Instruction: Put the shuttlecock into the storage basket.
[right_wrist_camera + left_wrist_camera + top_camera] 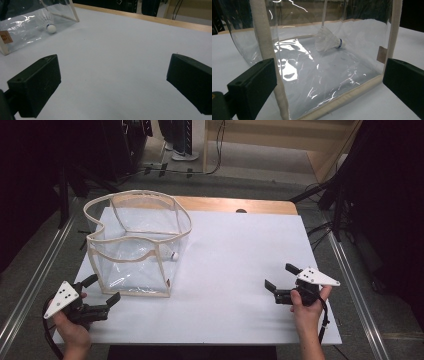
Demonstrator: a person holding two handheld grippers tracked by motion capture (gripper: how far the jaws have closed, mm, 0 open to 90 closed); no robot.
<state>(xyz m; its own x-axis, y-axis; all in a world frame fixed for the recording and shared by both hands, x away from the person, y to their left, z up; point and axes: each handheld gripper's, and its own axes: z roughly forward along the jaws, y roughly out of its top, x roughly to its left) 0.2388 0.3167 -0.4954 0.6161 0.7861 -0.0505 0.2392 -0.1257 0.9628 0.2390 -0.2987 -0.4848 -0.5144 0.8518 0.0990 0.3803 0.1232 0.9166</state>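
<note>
Left hand-held gripper (pixel 102 292) wide open beside bag (pixel 135 245).

A lab-like recording space: white-topped table (pixel 235 265), dark stands (pixel 65 195), and floor cables (pixel 165 170) all around.

Clear bag (pixel 312 75) with beige trim on white tabletop (pixel 227 57); shuttlecock (pixel 328 40) lying inside; 2 black jaws spread wide before it.
</note>
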